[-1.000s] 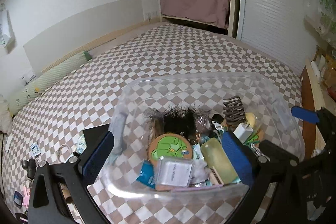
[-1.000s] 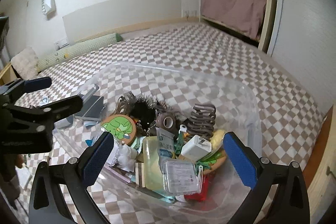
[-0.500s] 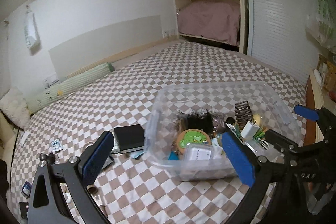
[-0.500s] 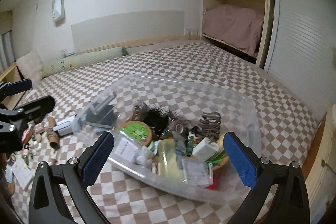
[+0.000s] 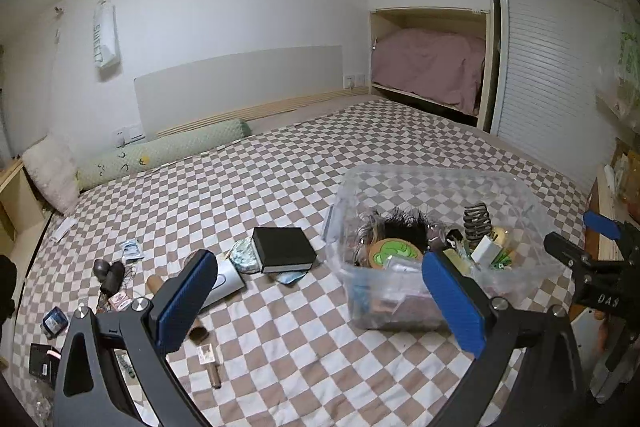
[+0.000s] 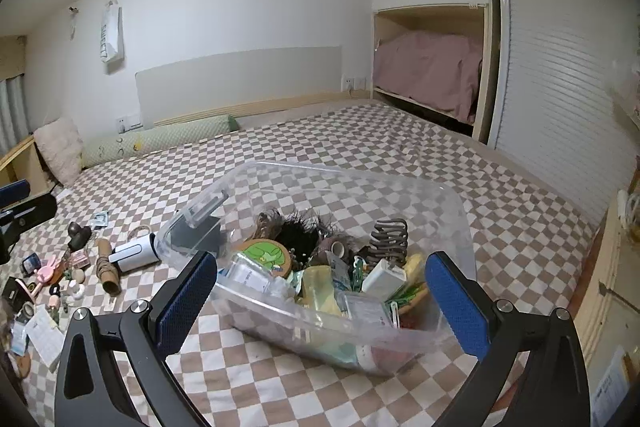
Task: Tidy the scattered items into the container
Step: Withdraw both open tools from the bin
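A clear plastic container (image 5: 432,171) sits on the checkered bed, holding several small items: a green round coaster, black fuzzy hair, a grey claw clip, a white charger. In the right wrist view the container (image 6: 340,171) lies just beyond my right gripper (image 6: 320,303), which is open and holds nothing. My left gripper (image 5: 320,301) is open too, above the bedspread between the container and the loose items. A black box (image 5: 282,254) and a white device (image 5: 224,283) lie left of the container. More small items (image 6: 60,275) are scattered further left.
A green bolster (image 5: 168,151) and a white pillow (image 5: 52,173) lie along the headboard wall. A wooden ledge (image 6: 612,267) borders the bed on the right. A wardrobe niche (image 5: 428,67) with pink bedding is at the far end.
Both grippers have pulled back and up from over the container. The views now take in the whole bed and the scattered items to the left.
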{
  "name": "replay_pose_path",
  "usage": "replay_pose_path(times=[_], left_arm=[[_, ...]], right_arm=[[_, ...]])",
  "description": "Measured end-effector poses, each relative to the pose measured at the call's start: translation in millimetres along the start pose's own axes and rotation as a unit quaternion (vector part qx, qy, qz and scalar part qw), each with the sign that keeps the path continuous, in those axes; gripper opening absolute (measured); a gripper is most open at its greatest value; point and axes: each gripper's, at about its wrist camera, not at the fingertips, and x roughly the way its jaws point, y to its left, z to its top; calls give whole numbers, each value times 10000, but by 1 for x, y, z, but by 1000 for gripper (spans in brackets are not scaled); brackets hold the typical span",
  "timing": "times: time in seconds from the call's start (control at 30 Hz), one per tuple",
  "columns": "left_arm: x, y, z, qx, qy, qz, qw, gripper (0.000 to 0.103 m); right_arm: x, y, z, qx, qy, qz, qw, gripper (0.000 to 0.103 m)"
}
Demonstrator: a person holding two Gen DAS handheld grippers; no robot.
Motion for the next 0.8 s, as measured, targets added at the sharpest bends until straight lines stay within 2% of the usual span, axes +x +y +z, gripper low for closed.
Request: replay_pose_path(times=[0.33,0.8], left_arm=[[-11,13,-30,58,-54,274,9996,103],[-16,28,-42,-14,46,418,9991,103]], right_arm=[[-13,13,-8,-121,-124,7,9999,103],[-15,17,-21,-221,-62,-11,9997,103]])
